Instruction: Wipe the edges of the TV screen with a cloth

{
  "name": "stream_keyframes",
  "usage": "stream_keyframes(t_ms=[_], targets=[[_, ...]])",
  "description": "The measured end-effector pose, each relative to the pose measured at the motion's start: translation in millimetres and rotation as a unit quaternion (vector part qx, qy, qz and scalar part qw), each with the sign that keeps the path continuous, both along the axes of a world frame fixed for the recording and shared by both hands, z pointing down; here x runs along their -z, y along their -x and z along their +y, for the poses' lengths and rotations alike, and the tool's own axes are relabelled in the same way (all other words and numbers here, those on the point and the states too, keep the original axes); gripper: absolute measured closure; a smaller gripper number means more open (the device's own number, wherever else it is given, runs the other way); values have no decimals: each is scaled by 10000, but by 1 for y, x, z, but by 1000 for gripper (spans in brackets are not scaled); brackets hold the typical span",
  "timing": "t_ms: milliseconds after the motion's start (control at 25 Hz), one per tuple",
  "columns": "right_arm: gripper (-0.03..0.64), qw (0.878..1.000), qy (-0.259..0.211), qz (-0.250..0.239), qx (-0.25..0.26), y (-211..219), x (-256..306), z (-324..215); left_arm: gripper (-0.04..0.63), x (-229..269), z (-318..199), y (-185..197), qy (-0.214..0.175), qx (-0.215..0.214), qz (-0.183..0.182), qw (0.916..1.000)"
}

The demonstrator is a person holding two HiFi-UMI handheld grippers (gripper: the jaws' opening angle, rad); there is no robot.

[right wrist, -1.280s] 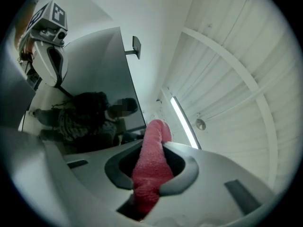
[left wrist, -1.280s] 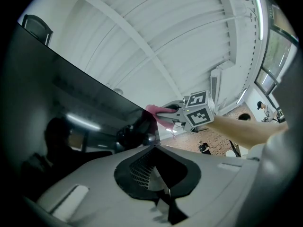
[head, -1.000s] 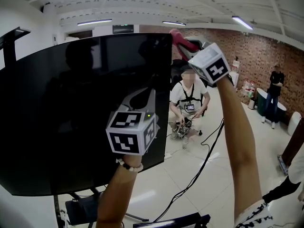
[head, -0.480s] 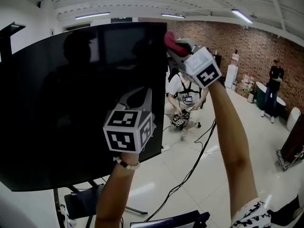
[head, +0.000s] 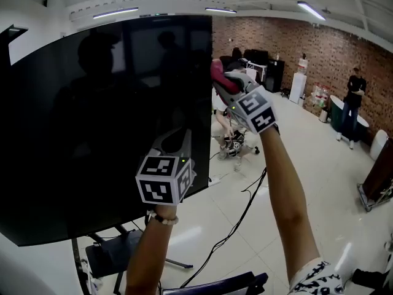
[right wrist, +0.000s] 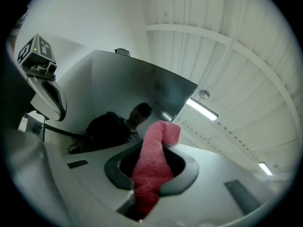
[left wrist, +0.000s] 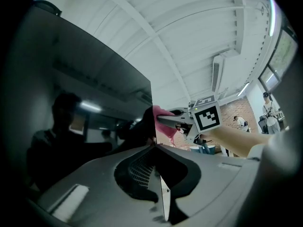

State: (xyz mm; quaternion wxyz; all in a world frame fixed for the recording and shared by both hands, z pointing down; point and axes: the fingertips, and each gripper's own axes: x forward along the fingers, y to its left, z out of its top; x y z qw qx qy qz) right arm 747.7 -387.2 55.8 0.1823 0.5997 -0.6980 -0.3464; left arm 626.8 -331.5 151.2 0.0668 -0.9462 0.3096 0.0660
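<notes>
The pink cloth (head: 217,77), clamped in the right tongs (head: 228,86), is held at the right edge of the TV screen (head: 92,134), which is pinched lower down by the left tongs (head: 178,141); wiping is judged far from finished.

Right gripper (right wrist: 154,155): 2 jaws clamped on a pink cloth (right wrist: 150,174), which stands upright between them, top bent over near the dark TV screen (right wrist: 123,89) edge. Left gripper (right wrist: 47,96) at upper left.
</notes>
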Motion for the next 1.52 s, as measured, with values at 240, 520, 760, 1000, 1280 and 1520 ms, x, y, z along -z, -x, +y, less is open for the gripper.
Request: stream_keyframes(t_ms=[240,520,760,1000,1280,1520], targets=[[546,9990,330,-277,-68,-8,-67,0,607,-51,-3,-1,224,60,-229,9995],[547,9965,699,-466,-31,-4,-132,-3,607,-97,-6,-9,487,-3,-407,9980],[548,9906,1055,-864,131,6,-188,1,607,-141,1,-17,827,-142,-516,9951],[548,9820,1496,-1150,116,-4,-268,-3,607,-187,4,-10,1146,-87,-441,9924],[548,9755,1814,-1242,51,-6,-349,-4,607,-242,4,3,1470,105,-504,9878],[546,9668,2218,-1259,-159,-6,-427,-5,608,-288,7,19,1756,273,-576,9824]])
